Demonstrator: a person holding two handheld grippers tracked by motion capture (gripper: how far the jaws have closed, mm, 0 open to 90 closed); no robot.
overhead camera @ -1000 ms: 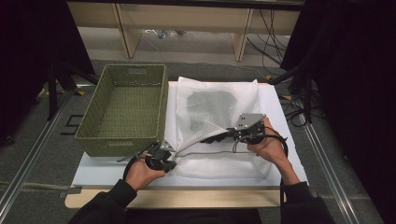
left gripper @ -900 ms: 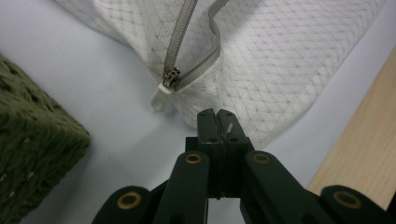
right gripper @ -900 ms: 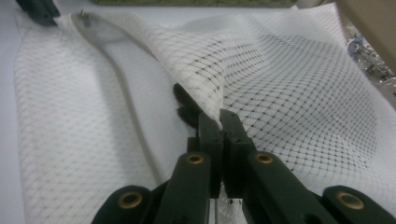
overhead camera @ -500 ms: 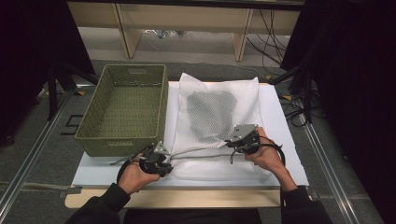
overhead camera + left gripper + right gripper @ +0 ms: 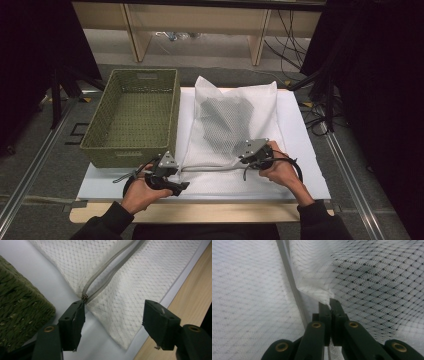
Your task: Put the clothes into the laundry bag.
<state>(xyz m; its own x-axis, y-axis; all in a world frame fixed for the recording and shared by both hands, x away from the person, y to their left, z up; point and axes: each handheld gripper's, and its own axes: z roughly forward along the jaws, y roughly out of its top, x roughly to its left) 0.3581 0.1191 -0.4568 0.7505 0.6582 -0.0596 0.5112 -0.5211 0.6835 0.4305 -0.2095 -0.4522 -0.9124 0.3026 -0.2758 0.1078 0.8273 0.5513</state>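
Observation:
A white mesh laundry bag [image 5: 235,100] lies flat on the white board [image 5: 300,150], with a dark garment [image 5: 227,120] showing through it. Its grey zipper [image 5: 210,168] runs along the near edge between my two grippers. My left gripper [image 5: 182,186] is at the bag's near left corner. Its jaws have just been opening and stand apart over the bag's corner [image 5: 120,322], with the zipper's end [image 5: 85,297] by the left jaw's tip. My right gripper [image 5: 242,161] is shut on a pinch of the mesh [image 5: 322,293] beside the zipper [image 5: 289,277].
A green woven basket [image 5: 132,115] stands to the left of the bag, close to my left gripper. The wooden table edge [image 5: 190,297] runs just below the board. Cables trail from both grippers.
The left gripper's jaws have parted and let go of the bag's corner. The right gripper has come down with the mesh, and the bag lies flatter.

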